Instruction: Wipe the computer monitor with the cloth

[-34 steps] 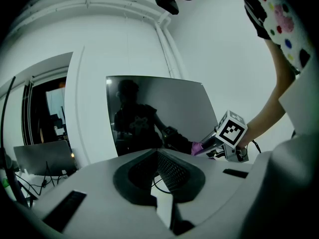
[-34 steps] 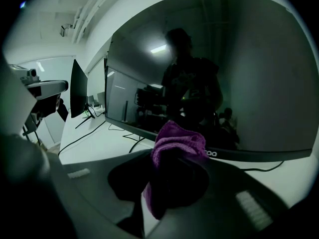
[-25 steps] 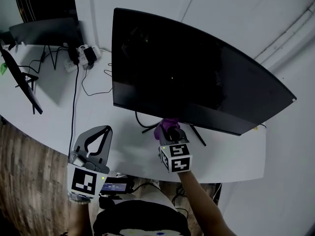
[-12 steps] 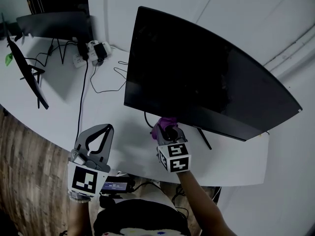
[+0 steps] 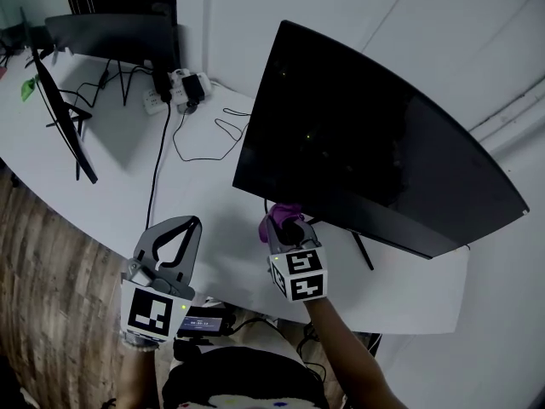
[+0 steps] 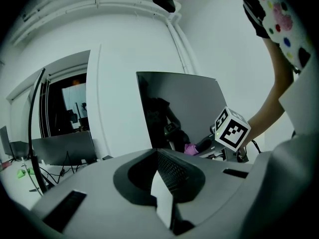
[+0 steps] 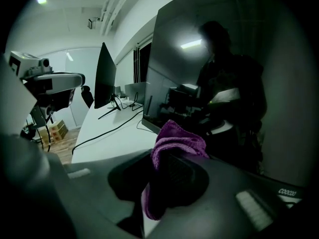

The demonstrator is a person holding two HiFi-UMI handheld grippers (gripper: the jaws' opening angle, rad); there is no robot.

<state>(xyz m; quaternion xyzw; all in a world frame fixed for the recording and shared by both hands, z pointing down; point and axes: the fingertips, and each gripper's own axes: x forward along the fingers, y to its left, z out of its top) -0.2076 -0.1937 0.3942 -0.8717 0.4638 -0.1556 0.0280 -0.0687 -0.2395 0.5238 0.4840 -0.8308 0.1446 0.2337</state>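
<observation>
Over the last second my view swung round, so the computer monitor [image 5: 375,152] slid from the centre toward the right of the frame. Both of my tools kept almost the same spots along the bottom. My right hand-held gripper [image 5: 286,225] stayed pinched on the purple cloth [image 5: 281,216], which bulged past the jaw tips just under the left end of the monitor's lower edge. From above I could not tell whether it already touched that edge. In the right gripper view the dark monitor filled the right half, close ahead. My left hand-held gripper [image 5: 189,223] hung at lower left over the near edge of the bench [image 5: 200,198], jaws pressed together with nothing between them. I judged the wiping had barely begun. The cloth was poised at the bottom edge, and the monitor's whole face above it was left to cover.
</observation>
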